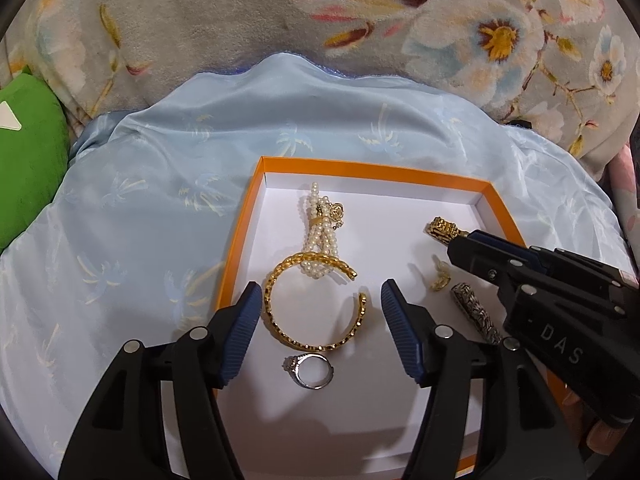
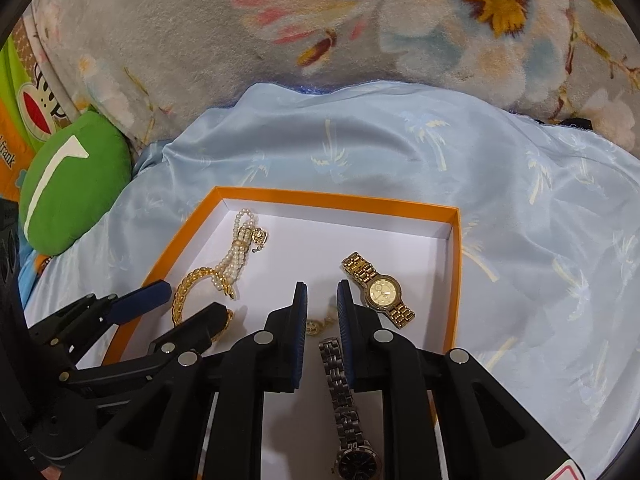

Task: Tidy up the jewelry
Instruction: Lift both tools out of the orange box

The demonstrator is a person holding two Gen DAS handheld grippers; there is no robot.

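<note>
An orange-rimmed box (image 1: 376,174) with a white floor sits on pale blue satin cloth (image 1: 160,184) spread over a floral blanket (image 1: 200,20), apparently on a bed. All the jewelry lies inside the box.

Near the box's far left corner: a pearl strand (image 1: 318,236), its lower end lying across a gold cuff bangle (image 1: 312,308). Just nearer than the bangle, a silver ring (image 1: 309,370). Toward the right wall: a gold watch (image 2: 380,290); nearer, a dark steel watch (image 2: 348,412) stretched lengthwise. A small gold earring (image 2: 316,326) lies between the two watches.

Left hand-held gripper (image 1: 316,312) is spread, its pads flanking the bangle without touching; likely lining up a grasp across it. Right hand-held gripper (image 2: 322,312) is pressed nearly together, tips straddling the earring; whether it actually pinches the piece cannot be told.

Pieces lie spaced apart, probably to prevent tangling. A green plush toy (image 2: 72,184) rests off the cloth's left edge.
</note>
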